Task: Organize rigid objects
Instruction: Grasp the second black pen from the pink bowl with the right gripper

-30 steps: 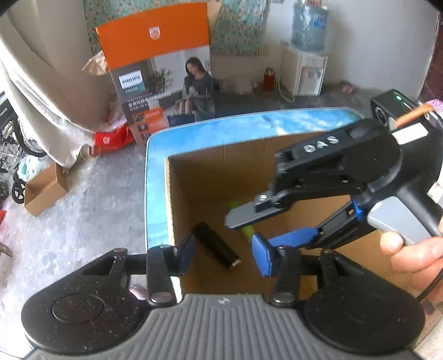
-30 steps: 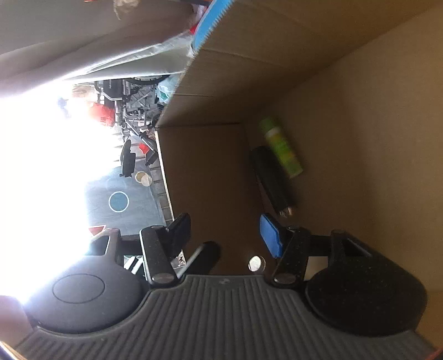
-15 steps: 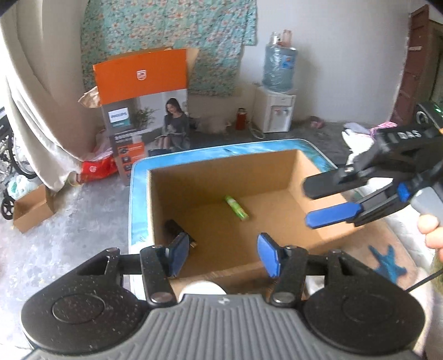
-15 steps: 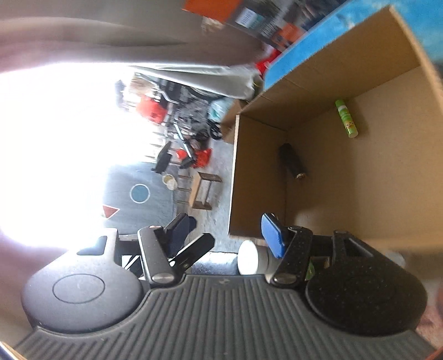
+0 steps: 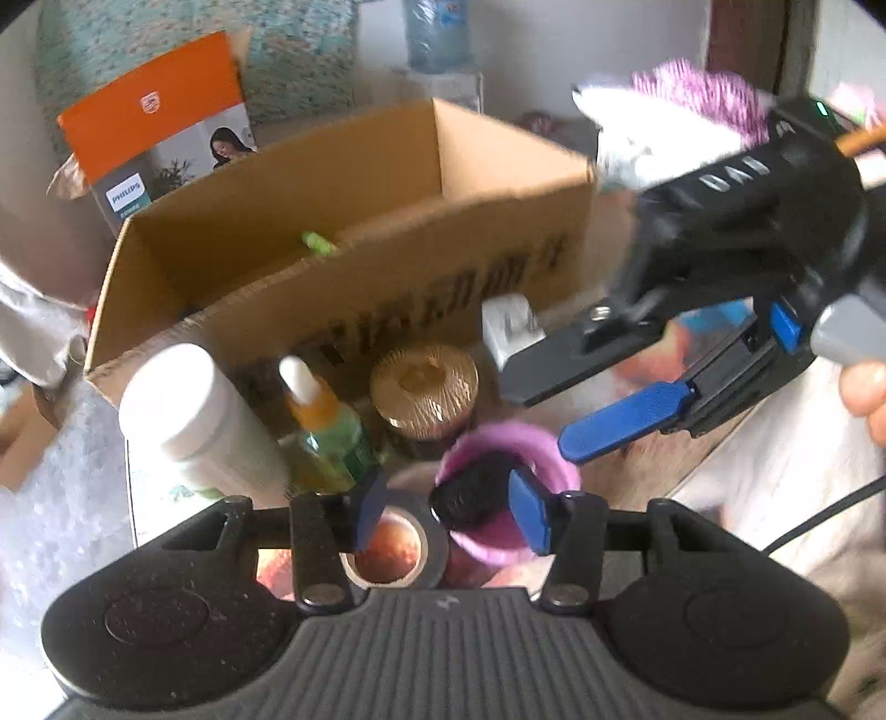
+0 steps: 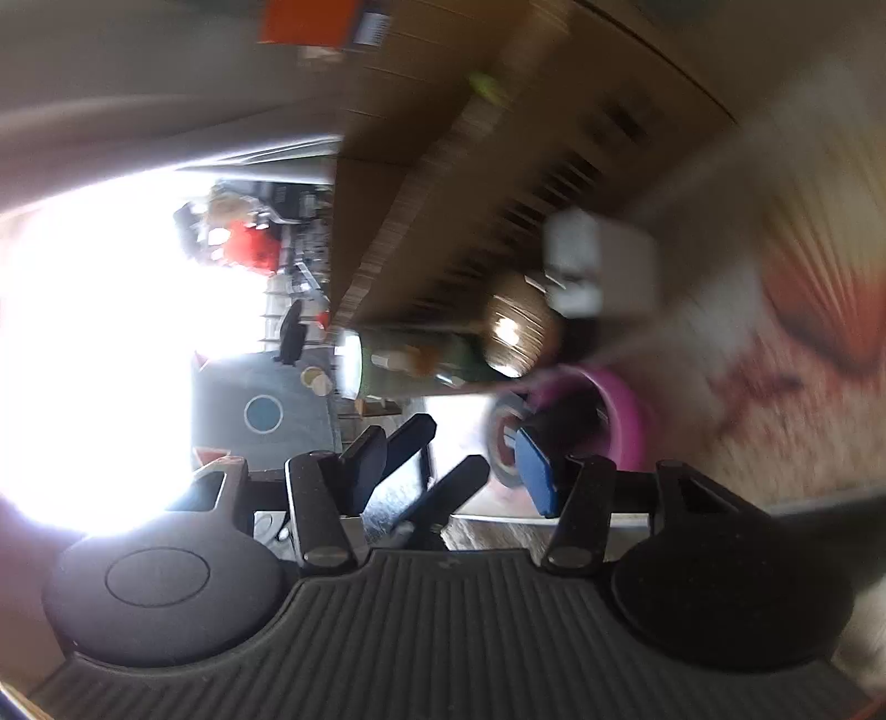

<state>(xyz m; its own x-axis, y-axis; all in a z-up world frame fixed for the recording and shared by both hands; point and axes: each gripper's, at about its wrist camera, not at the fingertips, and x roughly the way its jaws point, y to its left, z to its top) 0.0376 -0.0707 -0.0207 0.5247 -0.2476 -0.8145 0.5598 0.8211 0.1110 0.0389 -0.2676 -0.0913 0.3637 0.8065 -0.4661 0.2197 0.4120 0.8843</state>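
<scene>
An open cardboard box (image 5: pixel 387 266) holds a green tube (image 5: pixel 318 242). In front of it stand a white bottle (image 5: pixel 188 399), an orange dropper bottle (image 5: pixel 321 426), a round golden container (image 5: pixel 423 387), a white plug adapter (image 5: pixel 512 329), a pink cup (image 5: pixel 515 459) with something black inside, and a tape roll (image 5: pixel 387 548). My left gripper (image 5: pixel 448 507) is open and empty above the tape roll and pink cup. My right gripper (image 5: pixel 587 399) is open and empty, to the right above the pink cup. The right wrist view is blurred; the pink cup (image 6: pixel 620 410) and adapter (image 6: pixel 598 266) show there.
An orange and white Philips carton (image 5: pixel 155 127) stands behind the box. A water dispenser (image 5: pixel 437 33) is at the back wall. White and purple cloth (image 5: pixel 664 116) lies at the right. The objects rest on a printed mat (image 6: pixel 786 343).
Both grippers have pulled back out of the box toward me and dropped low over the objects in front of it. The black cylinder in the box is out of sight now.
</scene>
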